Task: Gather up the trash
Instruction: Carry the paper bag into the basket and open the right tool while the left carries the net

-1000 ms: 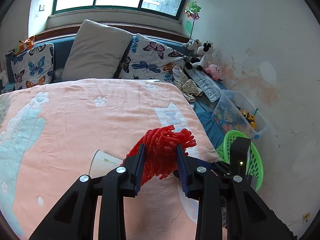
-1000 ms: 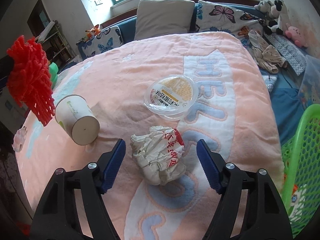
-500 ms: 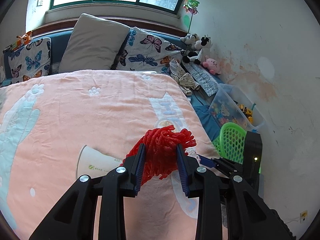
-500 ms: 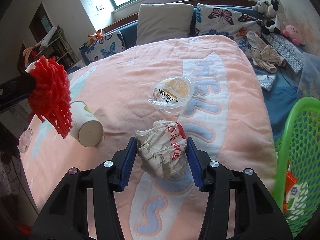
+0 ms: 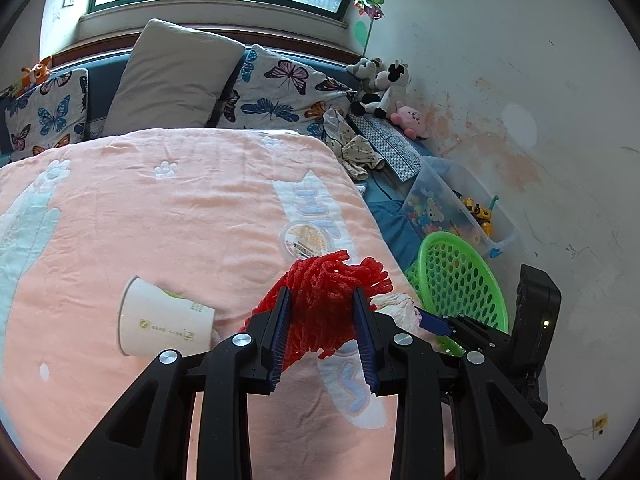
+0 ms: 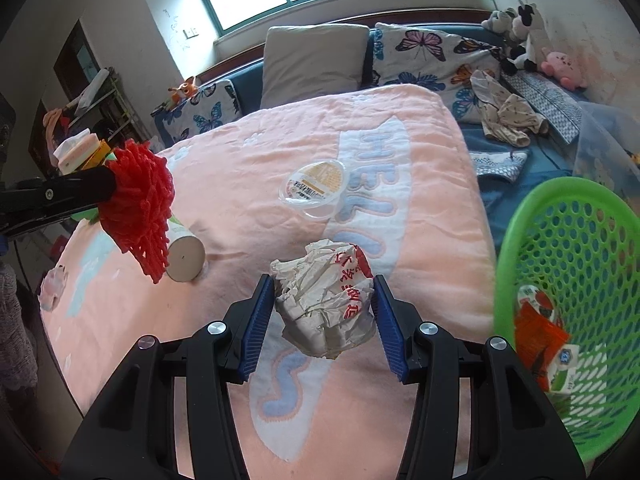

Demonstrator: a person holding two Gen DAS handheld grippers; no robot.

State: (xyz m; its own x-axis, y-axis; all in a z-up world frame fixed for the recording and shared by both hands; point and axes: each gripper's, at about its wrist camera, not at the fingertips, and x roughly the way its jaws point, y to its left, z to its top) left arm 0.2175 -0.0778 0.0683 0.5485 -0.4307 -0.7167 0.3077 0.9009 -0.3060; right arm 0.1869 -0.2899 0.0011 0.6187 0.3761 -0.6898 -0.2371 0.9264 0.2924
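Note:
My left gripper is shut on a red foam net and holds it above the pink blanket; the net also shows in the right wrist view. My right gripper is shut on a crumpled white paper wrapper with red print, lifted off the bed. A white paper cup lies on its side on the blanket, also seen in the right wrist view. A clear plastic lid lies further back. A green basket with some trash stands right of the bed.
Pillows and butterfly cushions line the bed's head. Plush toys, clothes and a clear toy box sit along the right wall. A cluttered shelf stands left of the bed.
My right gripper closed on the crumpled wrapper and lifted it off the blanket. My left gripper moved right toward the basket with the red net.

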